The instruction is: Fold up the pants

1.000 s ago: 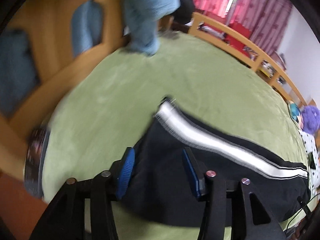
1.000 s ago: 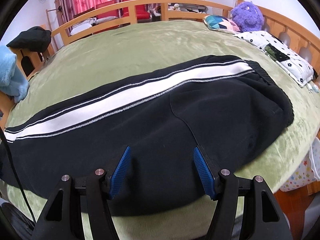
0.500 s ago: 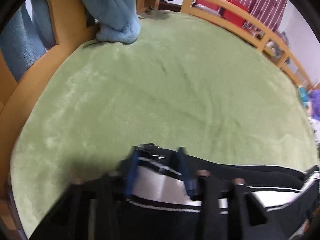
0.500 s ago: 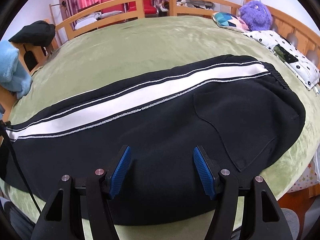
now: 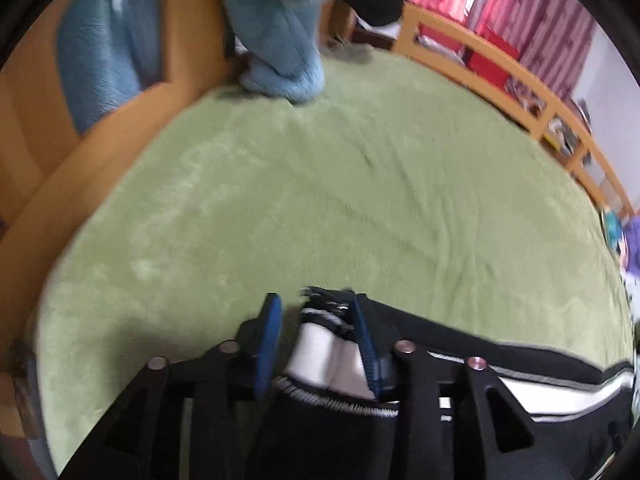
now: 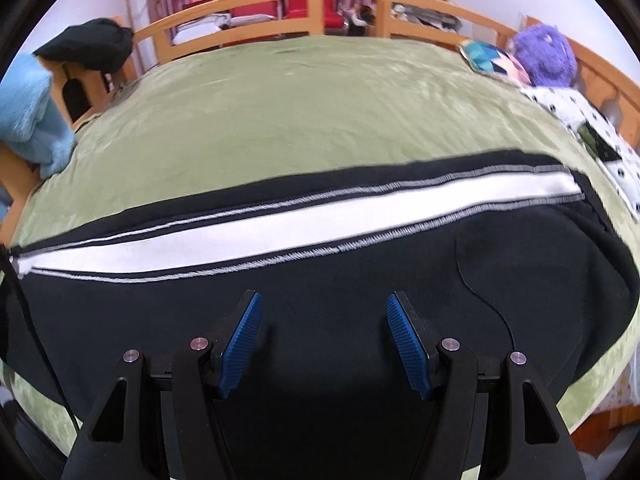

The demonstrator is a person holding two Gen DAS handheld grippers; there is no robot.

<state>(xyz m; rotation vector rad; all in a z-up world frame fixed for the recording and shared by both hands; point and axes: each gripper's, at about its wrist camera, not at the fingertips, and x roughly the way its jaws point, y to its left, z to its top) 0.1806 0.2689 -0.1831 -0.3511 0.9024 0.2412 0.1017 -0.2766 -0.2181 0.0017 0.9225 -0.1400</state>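
Left wrist view: blue blanket upper left; green bedspread fills the middle.
Left gripper: lower centre, jaws opening, the pants' striped cuff between them, bunched against the right pad.
Right wrist view, pants: black, white stripe, spread across the lower frame.
Right gripper: parted wide over black cloth, gripping nothing.

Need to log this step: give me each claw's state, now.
Left claw: opening, hem end of the pants between its pads, not pinched.
Right claw: open, empty, above the pants.
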